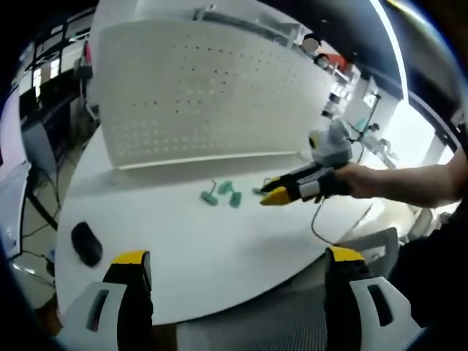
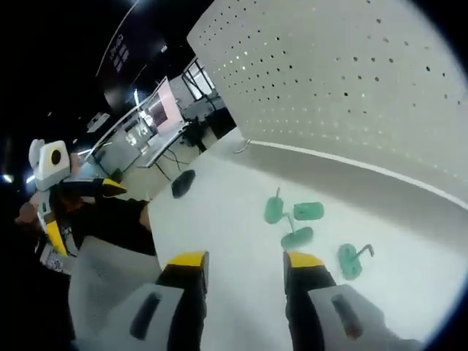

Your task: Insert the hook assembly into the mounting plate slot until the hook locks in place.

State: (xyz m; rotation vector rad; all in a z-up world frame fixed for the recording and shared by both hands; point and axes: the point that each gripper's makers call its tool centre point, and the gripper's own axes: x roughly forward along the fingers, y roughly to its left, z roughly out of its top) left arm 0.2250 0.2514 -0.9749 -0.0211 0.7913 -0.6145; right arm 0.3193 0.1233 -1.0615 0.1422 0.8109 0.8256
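White pegboard panel (image 1: 205, 88) stands along the far edge of the white counter (image 1: 190, 248), its holes in rows. Black computer mouse (image 1: 86, 243) lies near left on the counter, well apart from the parts. Green hook pieces (image 2: 292, 219) lie loose in a small cluster in mid-counter, near the panel foot, with one more green hook (image 2: 349, 259) just right of them; which piece is the mounting plate and which the hook assembly, cannot tell, too small. Right hand-held gripper (image 2: 241, 267) hovers just near the cluster, jaws spread and empty, seen reaching in from the right in the left gripper view. Left hand-held gripper (image 1: 238, 265) hangs back over the near edge, jaws spread wide, holding nothing. Nothing picked yet, so the step looks like the first grasp: best to come down over one piece only, straddle its flat body, close without nudging neighbours, keep all pieces in sight.
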